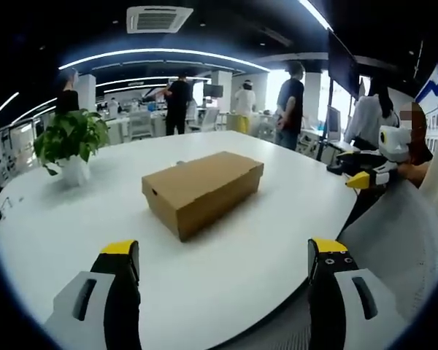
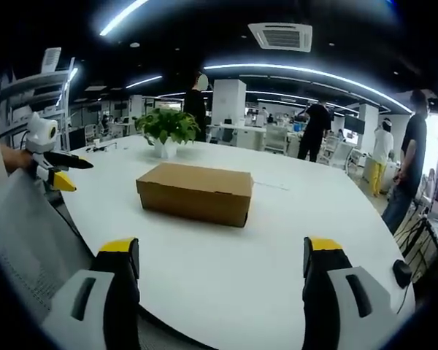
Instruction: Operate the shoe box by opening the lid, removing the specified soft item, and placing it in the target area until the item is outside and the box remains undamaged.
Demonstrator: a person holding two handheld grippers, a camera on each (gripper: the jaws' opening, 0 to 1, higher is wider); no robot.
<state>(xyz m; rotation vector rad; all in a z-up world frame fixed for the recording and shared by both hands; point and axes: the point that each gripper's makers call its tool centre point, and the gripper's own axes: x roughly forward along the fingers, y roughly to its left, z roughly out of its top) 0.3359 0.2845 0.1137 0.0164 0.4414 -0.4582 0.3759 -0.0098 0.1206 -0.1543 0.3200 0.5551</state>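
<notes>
Shoebox (image 1: 203,191), lid closed, sits on white office table (image 1: 263,240) near potted plant (image 1: 71,144); both grippers' fingers (image 1: 120,266) released.

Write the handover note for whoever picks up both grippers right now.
Left gripper: open, holding nothing, held back from the shoe box.
Right gripper: open, holding nothing, also short of the box.
The box lies in the middle of the white table, lid closed, no damage visible. A potted plant stands past it.
Done: nothing yet.
Left: open the lid, take out the soft item, set it in the target area. The item is hidden inside; no marked target area is visible.
</notes>
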